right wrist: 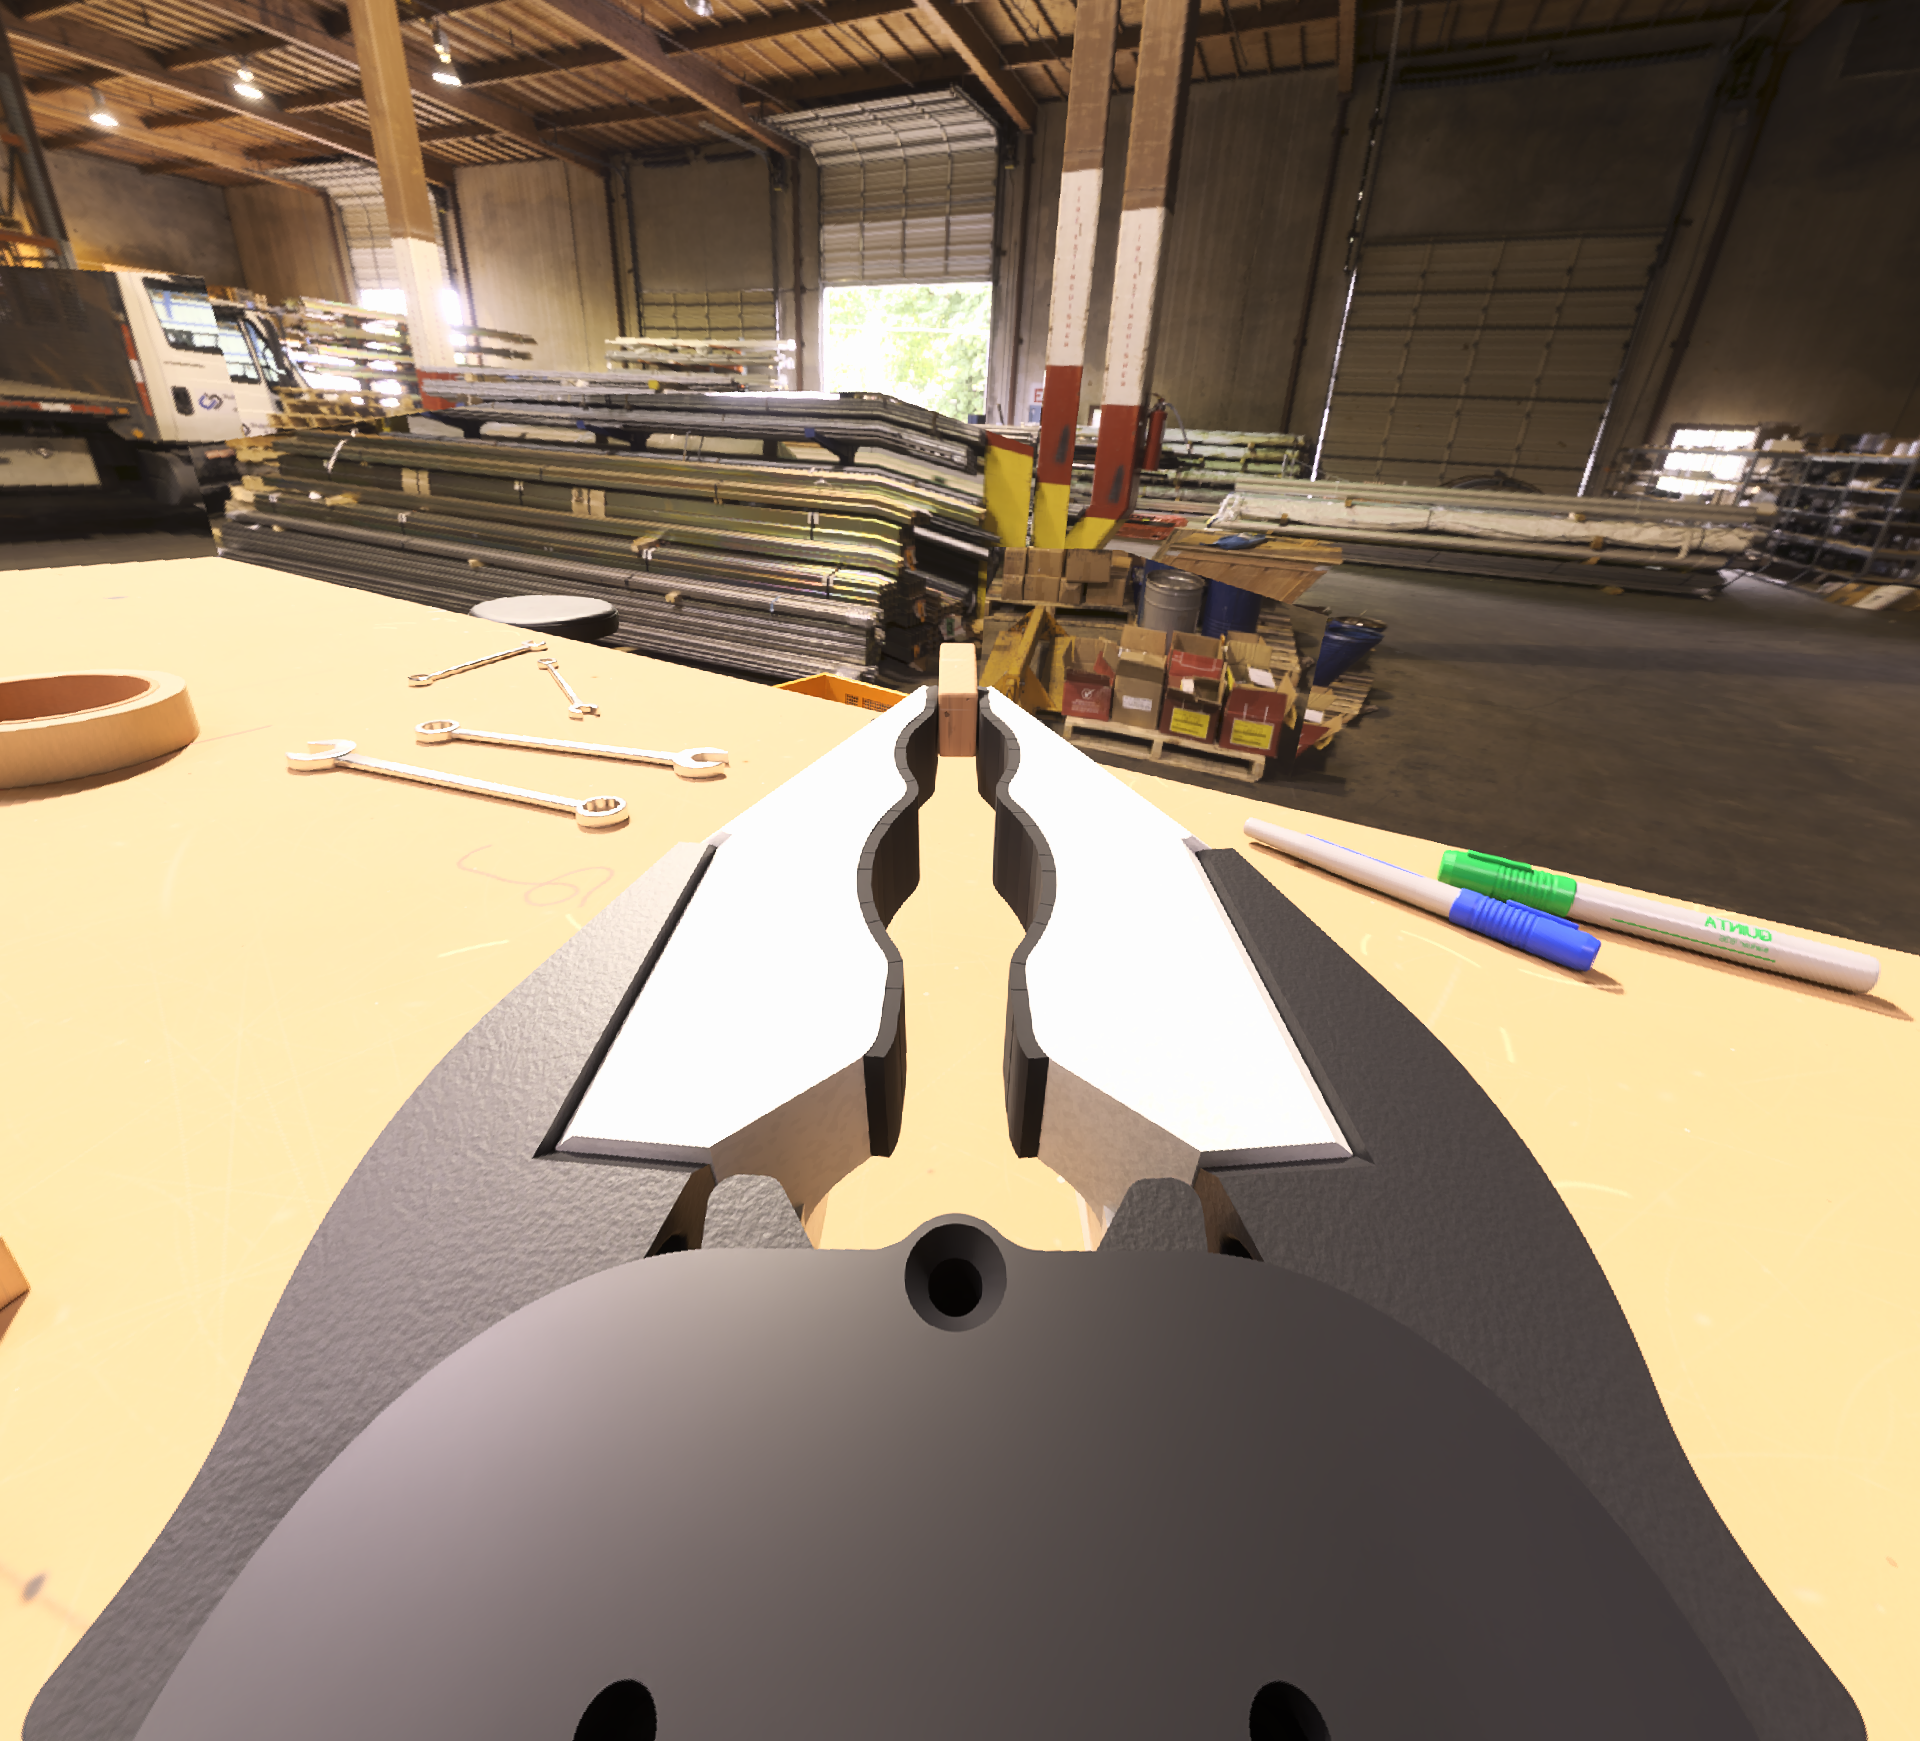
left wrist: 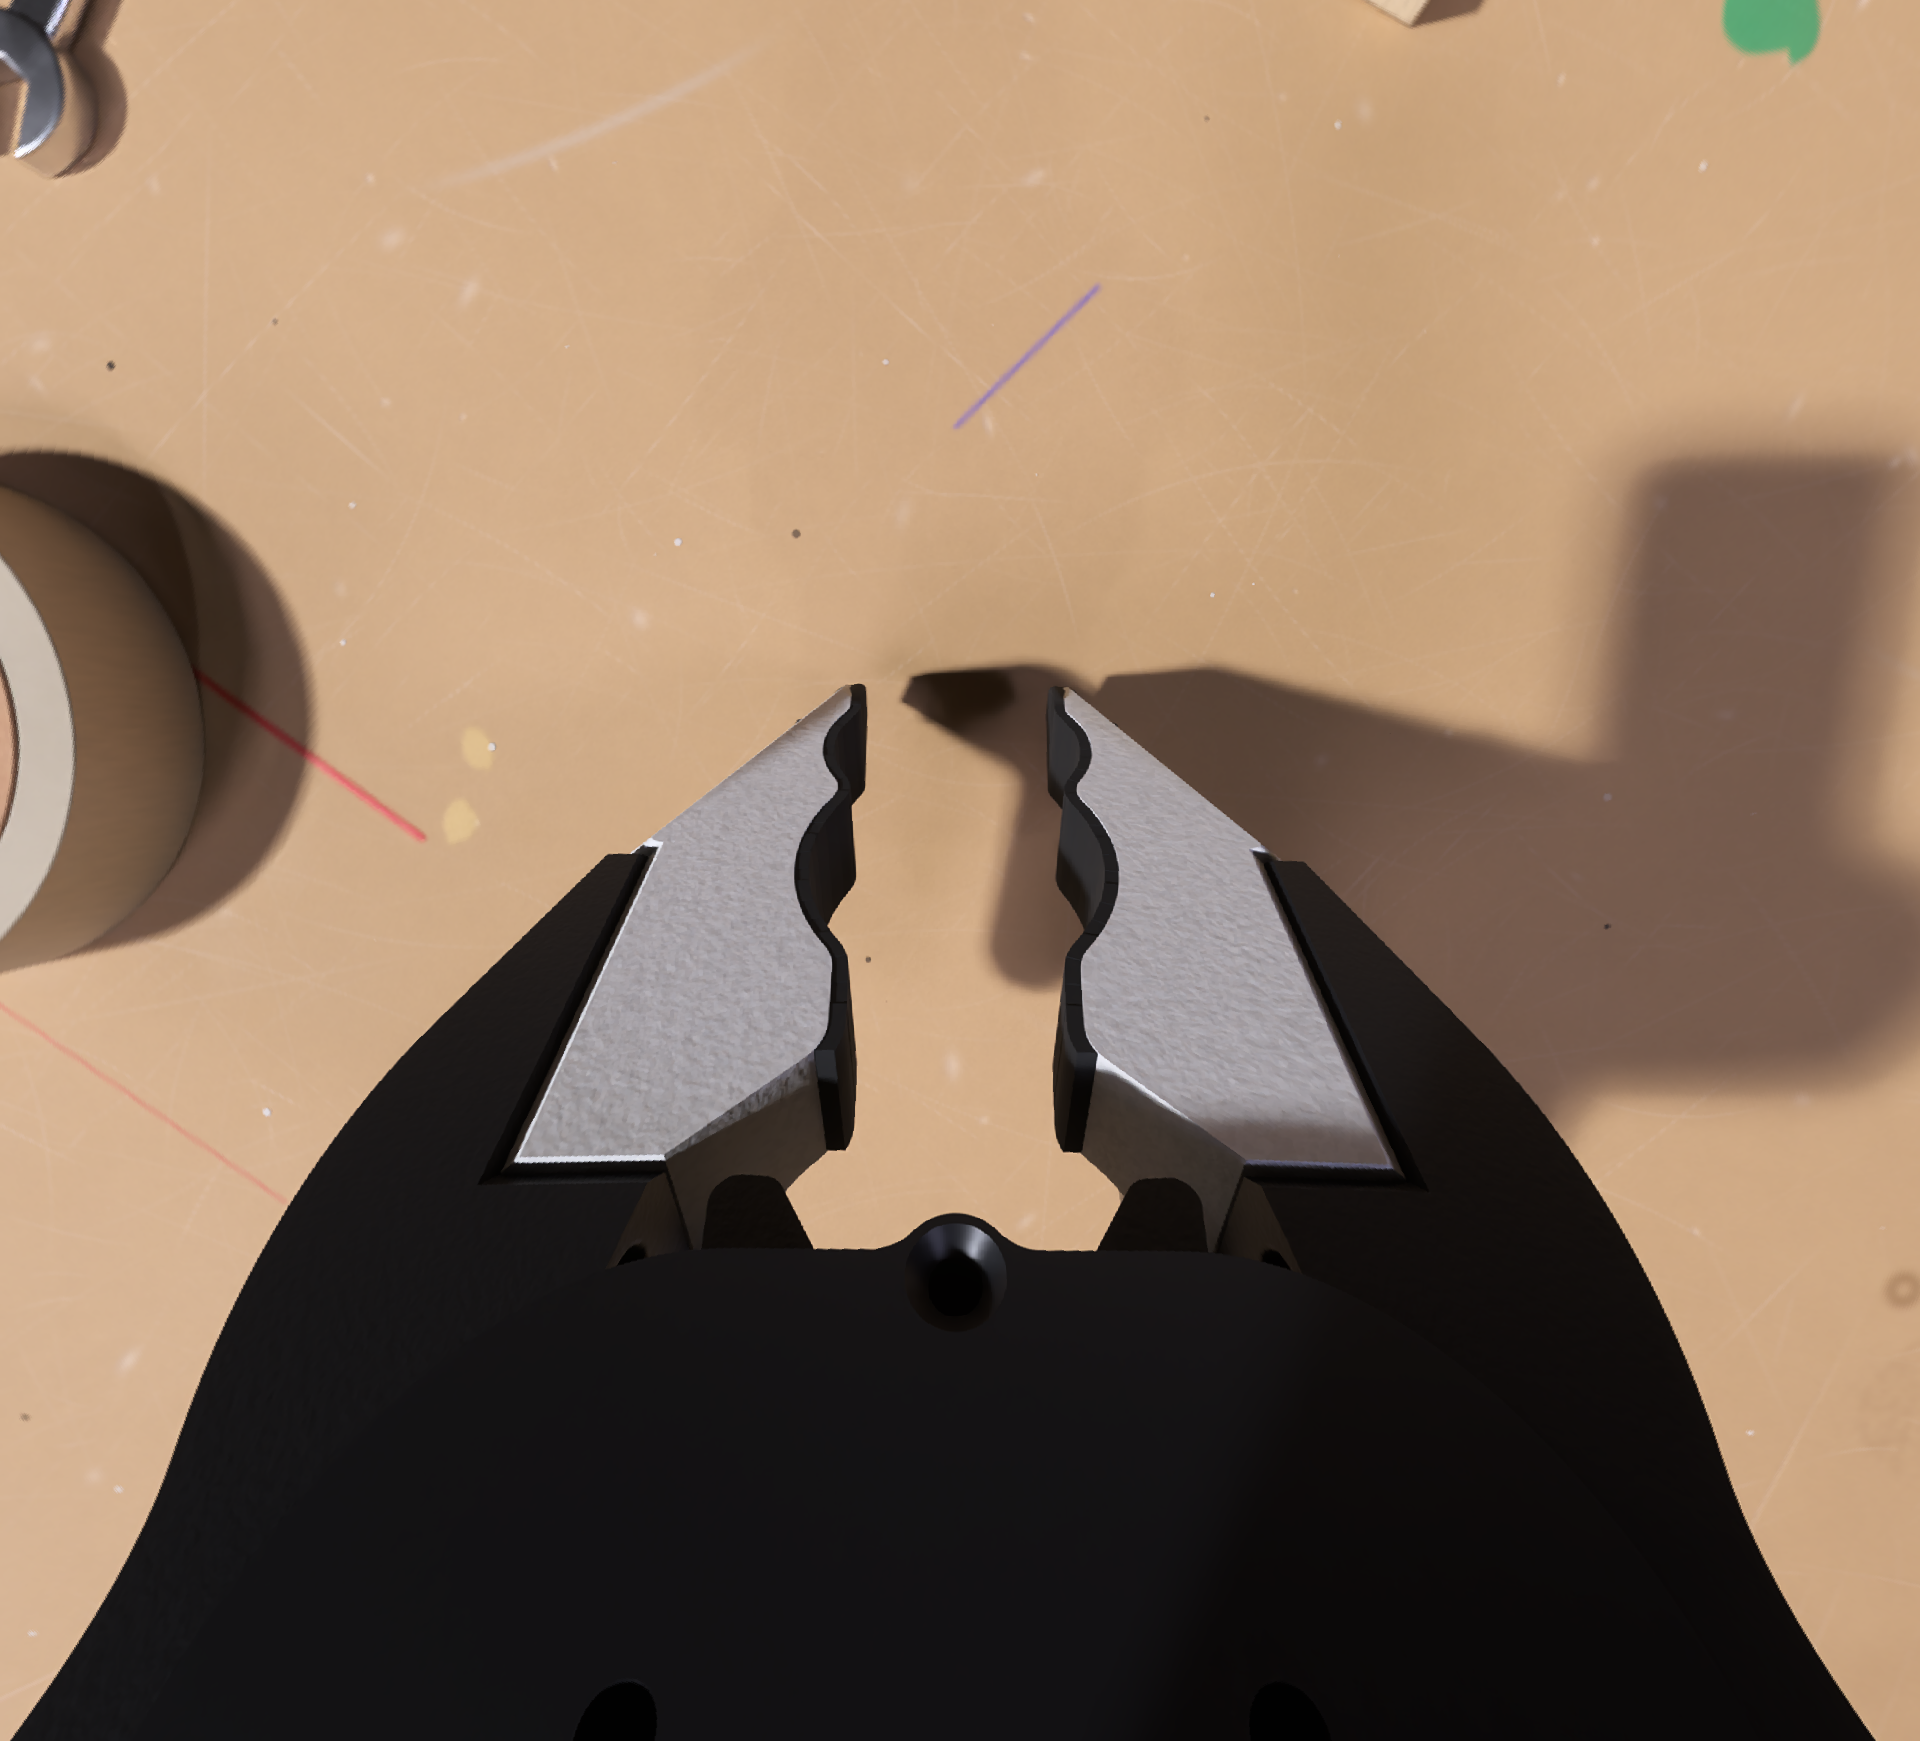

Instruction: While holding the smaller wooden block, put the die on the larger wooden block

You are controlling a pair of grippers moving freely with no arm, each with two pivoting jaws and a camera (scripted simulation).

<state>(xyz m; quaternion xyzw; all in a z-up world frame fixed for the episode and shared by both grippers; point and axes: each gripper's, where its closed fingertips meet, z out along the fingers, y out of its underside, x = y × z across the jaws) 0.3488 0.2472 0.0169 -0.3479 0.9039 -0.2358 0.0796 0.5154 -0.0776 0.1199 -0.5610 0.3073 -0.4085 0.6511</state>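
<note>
Right gripper (right wrist: 957, 704) pinched a small pale wooden block (right wrist: 957, 699) at its tips; left gripper (left wrist: 957, 704) hung parted, empty, over the tan scuffed tabletop (left wrist: 727, 289).

Your left tool (left wrist: 956, 704) points steeply down at the table (left wrist: 1247, 289), fingers parted with a clear gap, nothing between them. Your right tool (right wrist: 957, 717) is held nearly level above the table, fingertips pinched on the smaller wooden block (right wrist: 957, 704) at the very tips.
</note>
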